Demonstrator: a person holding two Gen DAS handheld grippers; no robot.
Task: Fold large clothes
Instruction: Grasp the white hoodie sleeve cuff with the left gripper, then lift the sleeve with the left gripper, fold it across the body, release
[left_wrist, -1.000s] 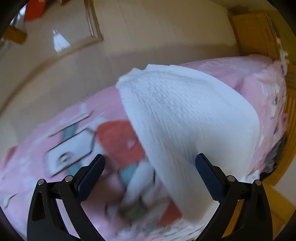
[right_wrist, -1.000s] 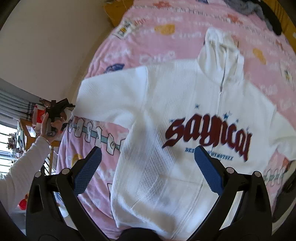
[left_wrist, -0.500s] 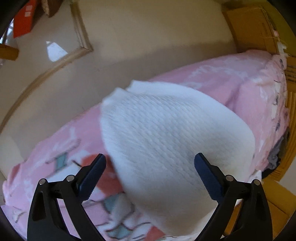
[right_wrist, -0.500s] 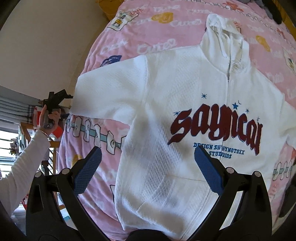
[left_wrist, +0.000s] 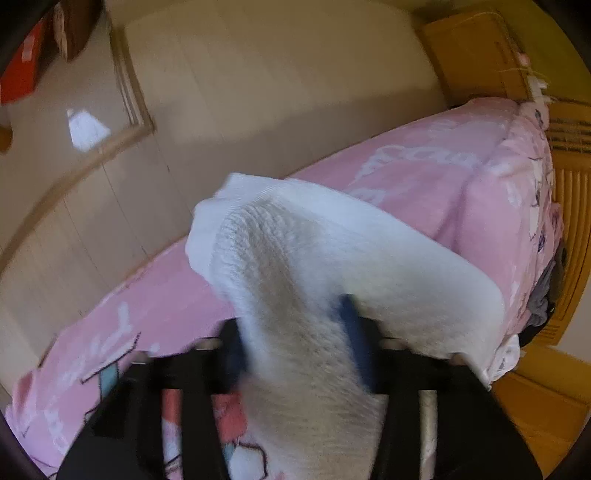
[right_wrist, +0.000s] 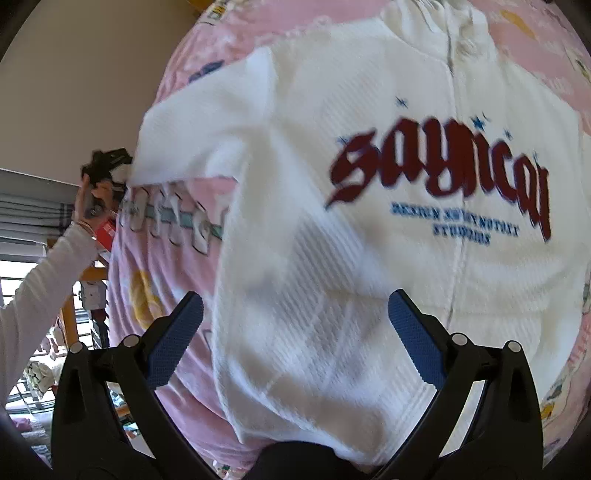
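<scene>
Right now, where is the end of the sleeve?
In the left wrist view, the sleeve end lies on the pink bed cover, centre-left, just beyond the closing left hand-held gripper.

A bed (left_wrist: 424, 177) with a pink cartoon cover (right_wrist: 166, 266) fills the room. The floor (left_wrist: 258, 85) beside it is pale and shiny. A wooden cabinet (left_wrist: 476, 59) stands at the bed's far end. Daylight comes through a window (right_wrist: 22, 266).

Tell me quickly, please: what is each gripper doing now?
Left gripper: closing on the white sleeve, which lies between its jaws.
Right gripper: open, holding nothing, above the hoodie.
</scene>
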